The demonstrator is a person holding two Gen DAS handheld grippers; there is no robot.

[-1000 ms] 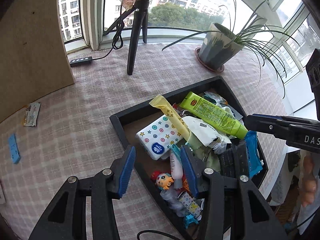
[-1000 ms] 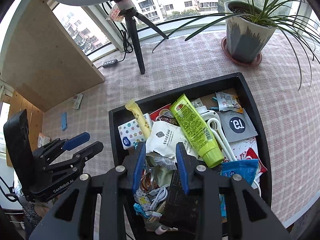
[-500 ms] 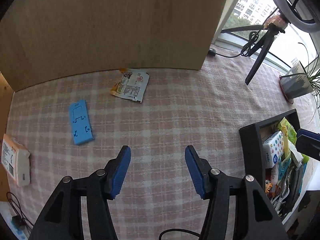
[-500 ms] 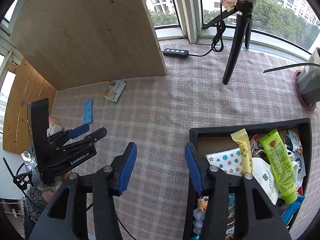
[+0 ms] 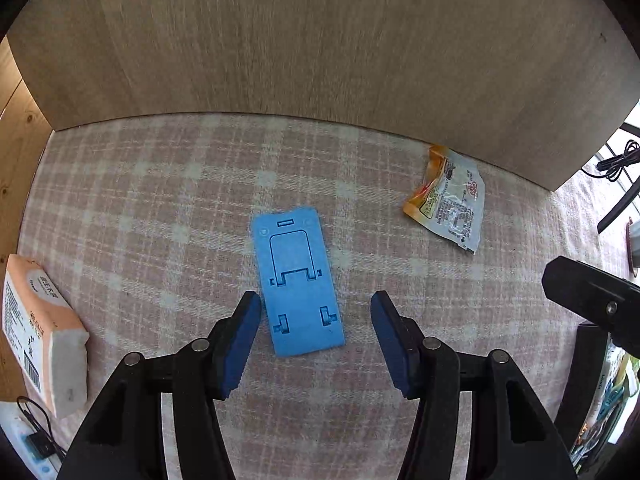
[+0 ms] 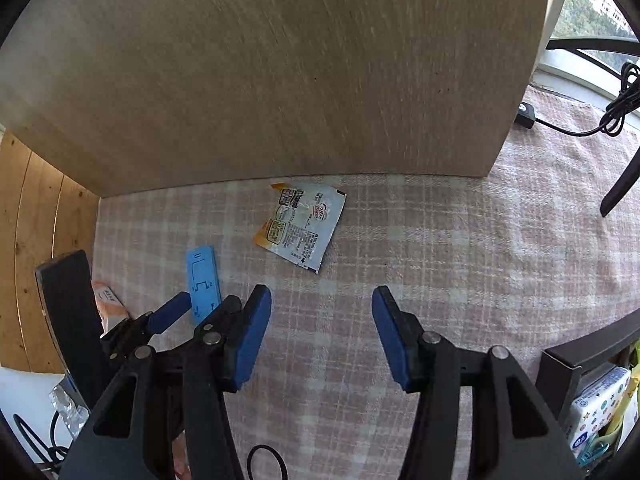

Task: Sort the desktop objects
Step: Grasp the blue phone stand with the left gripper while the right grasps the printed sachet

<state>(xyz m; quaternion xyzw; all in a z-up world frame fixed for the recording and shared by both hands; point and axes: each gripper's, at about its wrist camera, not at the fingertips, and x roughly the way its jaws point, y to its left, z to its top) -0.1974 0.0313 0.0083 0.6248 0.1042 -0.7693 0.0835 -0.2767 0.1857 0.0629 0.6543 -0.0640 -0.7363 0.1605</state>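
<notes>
step: left gripper (image 5: 316, 322) spread wide over blue phone stand (image 5: 298, 284) | right gripper (image 6: 320, 320) released, empty | next: descend, clamp stand's long edges

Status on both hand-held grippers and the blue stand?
Left hand-held gripper open, straddling blue phone stand, not gripping. Right hand-held gripper open, empty. Stand flat on cloth; nothing blocking.

Both wrist views close above the checked cloth (image 5: 400, 288), facing the wooden board (image 6: 280, 80), both showing the blue stand (image 5: 298, 284).
</notes>
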